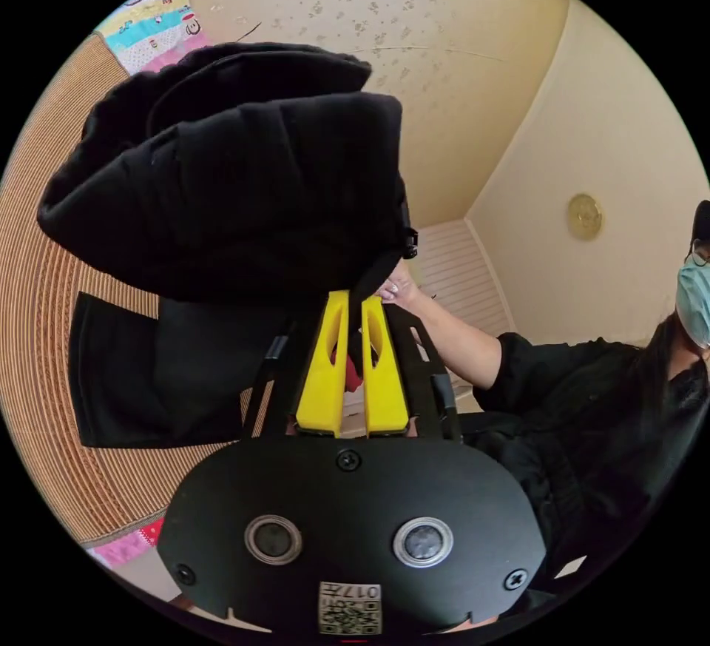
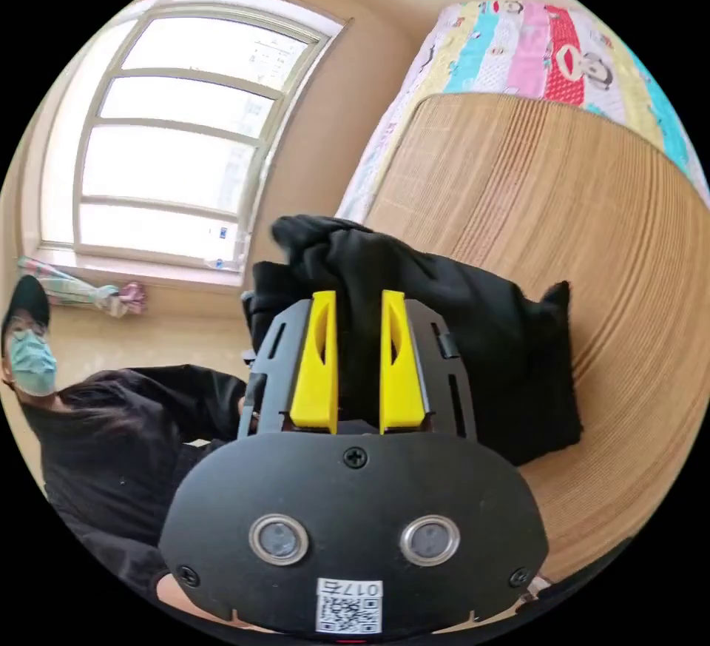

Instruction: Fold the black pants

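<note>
Left gripper [image 1: 353,305] clenched on black pants [image 1: 222,180] bunched at frame centre-left, right gripper [image 2: 359,302] grasping the same pants at mid-frame, woven mat [image 2: 555,231] underneath, open toward the right, patterned sheet [image 2: 547,46] at upper right, window [image 2: 177,128] upper left, person's hand [image 1: 396,283] beside the fabric.

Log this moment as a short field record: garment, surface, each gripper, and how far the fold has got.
garment: black pants, bunched and partly lifted
surface: woven mat over a patterned sheet
left gripper: jaws nearly together, pinching black cloth
right gripper: jaws apart, black cloth between them; grip unclear
fold: under way, lower part lying on the mat
</note>
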`<state>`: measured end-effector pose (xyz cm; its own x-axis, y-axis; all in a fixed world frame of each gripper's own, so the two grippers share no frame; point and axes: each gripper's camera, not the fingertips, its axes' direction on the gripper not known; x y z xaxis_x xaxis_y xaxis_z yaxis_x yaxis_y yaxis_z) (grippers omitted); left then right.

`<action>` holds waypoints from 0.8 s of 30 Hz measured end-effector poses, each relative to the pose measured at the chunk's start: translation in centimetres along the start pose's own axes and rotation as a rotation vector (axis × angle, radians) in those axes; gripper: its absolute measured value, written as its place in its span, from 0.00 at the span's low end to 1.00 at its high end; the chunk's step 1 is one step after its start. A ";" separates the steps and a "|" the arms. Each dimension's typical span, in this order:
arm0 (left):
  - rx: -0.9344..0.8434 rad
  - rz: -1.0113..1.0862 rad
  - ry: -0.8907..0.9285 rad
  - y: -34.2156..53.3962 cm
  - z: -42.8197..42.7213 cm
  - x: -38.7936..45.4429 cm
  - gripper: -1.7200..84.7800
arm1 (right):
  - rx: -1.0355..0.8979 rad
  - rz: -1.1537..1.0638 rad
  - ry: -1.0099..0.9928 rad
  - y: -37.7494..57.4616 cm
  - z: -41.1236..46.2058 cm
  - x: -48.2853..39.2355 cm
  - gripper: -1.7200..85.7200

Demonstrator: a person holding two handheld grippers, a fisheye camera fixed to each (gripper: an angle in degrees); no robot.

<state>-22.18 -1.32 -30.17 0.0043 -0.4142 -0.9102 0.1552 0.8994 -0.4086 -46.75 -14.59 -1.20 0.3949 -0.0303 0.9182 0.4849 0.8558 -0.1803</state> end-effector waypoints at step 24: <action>0.533 0.989 -0.081 6.2 -2.5 37.8 0.02 | 0.929 -0.905 -0.279 34.6 -47.9 -28.3 0.03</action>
<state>-23.52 -11.03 -67.26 0.4204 0.4227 -0.8029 0.4500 0.6712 0.5890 -3.78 -8.82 -50.26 -0.0091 -0.7627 0.6467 -0.2644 0.6255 0.7340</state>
